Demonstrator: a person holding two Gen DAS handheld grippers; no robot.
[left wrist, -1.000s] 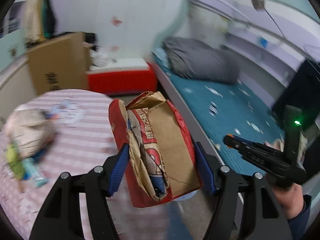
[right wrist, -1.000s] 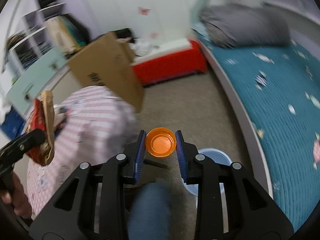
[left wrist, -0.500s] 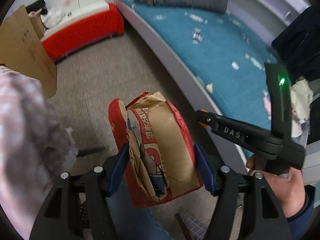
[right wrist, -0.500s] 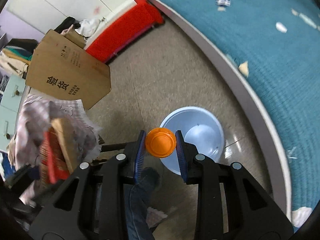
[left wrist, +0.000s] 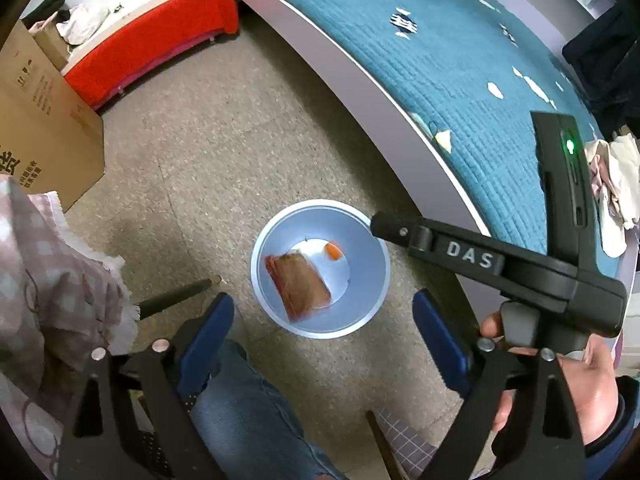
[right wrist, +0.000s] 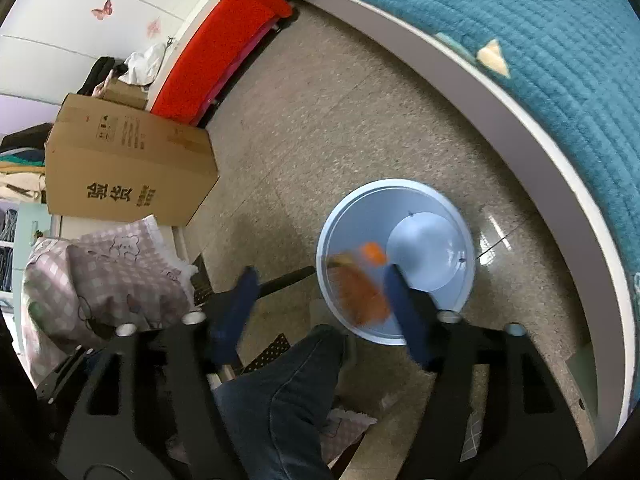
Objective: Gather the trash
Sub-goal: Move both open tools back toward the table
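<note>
A pale blue round bin [left wrist: 376, 256] stands on the floor beside the bed; it also shows in the right wrist view [right wrist: 460, 220]. Inside it lie a red and brown paper bag [left wrist: 300, 286] and a small orange cup [left wrist: 333, 251]; both appear blurred in the right wrist view, the bag [right wrist: 360, 292] and the cup [right wrist: 374, 253]. My left gripper [left wrist: 324, 340] is open and empty above the bin. My right gripper [right wrist: 320, 304] is open and empty over the bin's near edge; its body [left wrist: 500, 260] crosses the left wrist view.
A bed with a teal quilt [left wrist: 460, 60] curves along the right. A cardboard box [right wrist: 128, 164] and a red bench [left wrist: 148, 36] stand at the back left. A table with a pink checked cloth [left wrist: 48, 280] is at left. The person's jeans leg [right wrist: 288, 404] is below.
Both grippers opened above the bin. The paper bag dropped from the left gripper and the orange cup from the right one; both now lie in the bin.
</note>
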